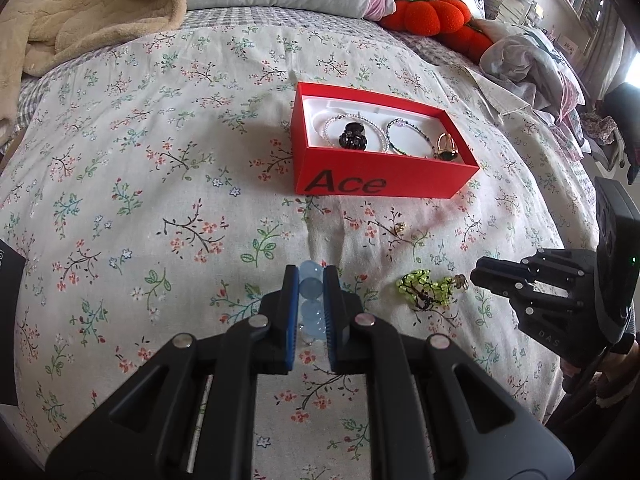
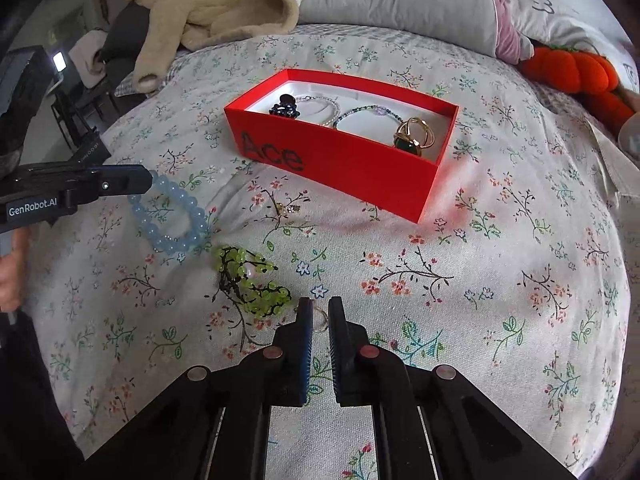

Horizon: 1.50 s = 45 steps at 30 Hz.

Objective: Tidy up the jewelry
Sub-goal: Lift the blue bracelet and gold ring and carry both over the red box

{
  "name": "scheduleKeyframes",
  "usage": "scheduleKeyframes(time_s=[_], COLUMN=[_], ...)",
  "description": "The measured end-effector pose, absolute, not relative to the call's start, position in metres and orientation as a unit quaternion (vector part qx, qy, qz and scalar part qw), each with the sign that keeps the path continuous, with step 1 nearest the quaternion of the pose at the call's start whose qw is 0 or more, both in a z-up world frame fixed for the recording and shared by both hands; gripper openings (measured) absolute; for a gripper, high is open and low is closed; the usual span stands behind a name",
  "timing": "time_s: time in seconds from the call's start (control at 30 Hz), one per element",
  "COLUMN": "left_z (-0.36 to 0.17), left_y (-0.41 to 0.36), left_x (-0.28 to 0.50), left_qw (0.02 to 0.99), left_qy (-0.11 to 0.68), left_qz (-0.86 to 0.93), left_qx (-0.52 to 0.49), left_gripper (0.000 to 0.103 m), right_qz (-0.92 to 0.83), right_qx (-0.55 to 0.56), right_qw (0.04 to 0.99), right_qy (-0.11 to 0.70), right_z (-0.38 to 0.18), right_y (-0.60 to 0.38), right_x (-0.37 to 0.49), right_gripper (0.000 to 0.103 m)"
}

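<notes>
The left hand-held gripper (image 1: 311, 280) is clamped on a pale blue bead bracelet (image 2: 172, 216), whose loop hangs onto the bed's flowered bedspread (image 1: 160, 184). The right hand-held gripper (image 2: 321, 312) has its jaws nearly together around a small ring (image 2: 320, 320) lying on the bedspread; I cannot tell whether the pads press it. Just beside its tips, on the left, lies a green bead bracelet (image 2: 248, 280). A little farther ahead sits a tiny gold piece (image 2: 289, 208). Beyond that stands an open red box (image 2: 340, 160) holding bracelets, a dark beaded piece and a gold ring with a dark stone (image 2: 414, 136). Past the box are pillows (image 2: 400, 0), a beige blanket (image 2: 216, 4) and an orange plush toy (image 2: 572, 68).
</notes>
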State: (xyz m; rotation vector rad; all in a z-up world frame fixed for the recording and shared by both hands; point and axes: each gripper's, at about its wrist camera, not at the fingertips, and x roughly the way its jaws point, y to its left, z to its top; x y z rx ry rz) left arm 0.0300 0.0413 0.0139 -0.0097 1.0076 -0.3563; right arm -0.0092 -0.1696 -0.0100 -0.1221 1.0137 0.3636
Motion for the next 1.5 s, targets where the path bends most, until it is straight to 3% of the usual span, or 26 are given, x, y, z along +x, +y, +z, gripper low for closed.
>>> scheduleKeyframes(time_s=[0.27,0.37,0.4,0.43,0.47,0.67,0.87,0.93,1.5], left_z=[0.008,0.007,0.007,0.007,0.006,0.004,0.004,0.005,0.053], left_y=[0.040,0.041,0.041,0.042,0.042,0.043,0.042,0.041,0.026], left_x=[0.031,0.032,0.032,0.032,0.033,0.034,0.035,0.035,0.039], left_qw=[0.858,0.857,0.857,0.857,0.857,0.856,0.855,0.856,0.875], left_qy=[0.486,0.486,0.487,0.487,0.487,0.489,0.489,0.489,0.444], left_qz=[-0.168,-0.168,-0.168,-0.168,-0.168,-0.169,-0.169,-0.169,-0.189], left_qx=[0.001,0.000,0.000,0.000,0.000,0.001,0.002,0.000,-0.042], left_gripper=[0.013,0.013,0.013,0.013,0.013,0.013,0.013,0.013,0.013], right_qz=[0.192,0.196,0.194,0.191,0.190,0.183,0.188,0.194,0.147], right_qx=[-0.093,-0.091,-0.090,-0.090,-0.091,-0.083,-0.088,-0.088,-0.058], right_qw=[0.834,0.833,0.834,0.837,0.842,0.845,0.851,0.850,0.875], right_qy=[0.509,0.510,0.509,0.504,0.496,0.495,0.483,0.482,0.457], right_z=[-0.025,-0.027,-0.026,-0.026,-0.025,-0.031,-0.031,-0.031,0.014], right_y=[-0.164,-0.163,-0.162,-0.162,-0.162,-0.163,-0.161,-0.159,-0.178], right_x=[-0.016,-0.015,-0.015,-0.016,-0.016,-0.007,-0.003,-0.002,0.009], right_gripper=[0.014,0.024,0.039,0.061,0.064,0.056,0.035,0.021,0.021])
